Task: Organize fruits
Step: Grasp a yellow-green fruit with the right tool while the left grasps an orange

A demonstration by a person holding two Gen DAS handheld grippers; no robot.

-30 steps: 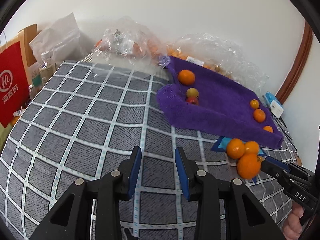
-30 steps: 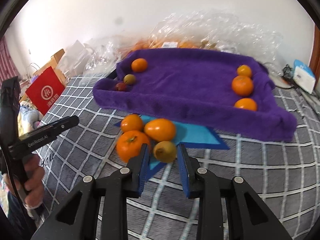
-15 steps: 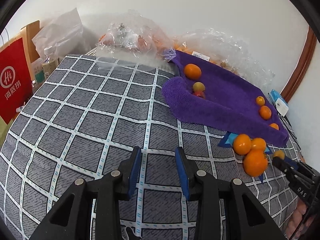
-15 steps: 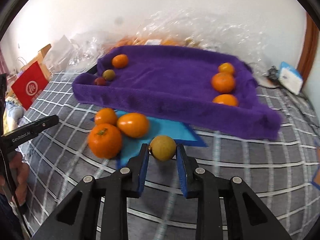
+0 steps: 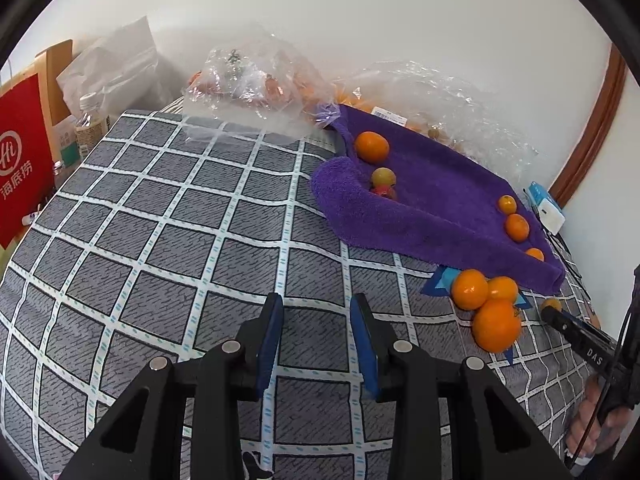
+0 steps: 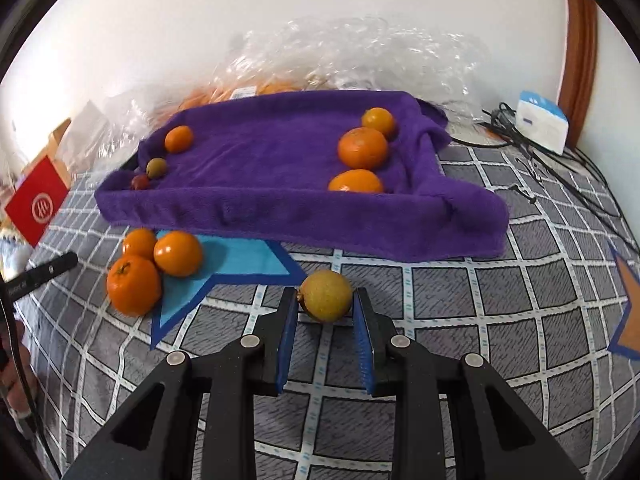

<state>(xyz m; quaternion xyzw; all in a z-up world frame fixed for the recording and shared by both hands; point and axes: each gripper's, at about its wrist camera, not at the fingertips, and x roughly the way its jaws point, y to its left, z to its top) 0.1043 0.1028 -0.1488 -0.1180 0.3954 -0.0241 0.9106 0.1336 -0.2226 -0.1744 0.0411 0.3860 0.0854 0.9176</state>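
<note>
My right gripper (image 6: 325, 300) is shut on a small yellow-green fruit (image 6: 326, 295) and holds it above the checked cloth, just in front of the purple towel tray (image 6: 280, 208). The tray holds three oranges at its right end (image 6: 362, 148) and an orange, a greenish fruit and a small red fruit at its left end (image 6: 156, 167). Three oranges (image 6: 160, 268) lie on a blue star mat (image 6: 240, 260) at the left. My left gripper (image 5: 316, 320) is open and empty over the grey checked cloth, well left of the oranges (image 5: 486, 304).
Clear plastic bags with more fruit (image 5: 256, 80) lie behind the tray by the wall. A red paper bag (image 5: 20, 168) and bottles stand at the left. A white-blue box (image 6: 542, 120) and cables lie at the right. An orange star mat (image 6: 628, 320) sits at the far right.
My right gripper has closed on the yellow-green fruit, lifted it off the blue mat and carried it right, away from the three oranges. The left gripper has barely moved.
</note>
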